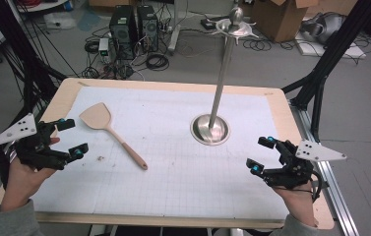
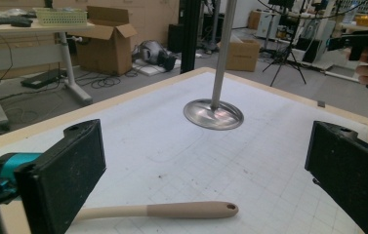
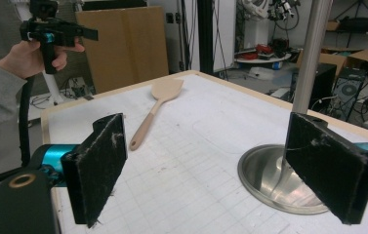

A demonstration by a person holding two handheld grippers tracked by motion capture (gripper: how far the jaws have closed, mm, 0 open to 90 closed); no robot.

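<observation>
A wooden spatula [image 1: 111, 131] lies on the white grid mat, blade toward the far left, pink-tipped handle [image 2: 191, 210] pointing to the table's middle; the spatula [image 3: 154, 107] also shows in the right gripper view. A metal stand [image 1: 211, 129] with a round base and a tall pole rises right of centre; its base [image 2: 214, 114] and base [image 3: 274, 180] appear in both gripper views. My left gripper [image 1: 74, 138] hovers at the left edge, open and empty, just left of the spatula. My right gripper [image 1: 260, 155] is open and empty at the right, near the stand's base.
The white grid mat [image 1: 173, 172] covers most of the wooden table [image 1: 291, 113]. Black frame legs stand at both sides. Computers, cables and cardboard boxes [image 1: 281, 14] sit on the floor beyond the far edge.
</observation>
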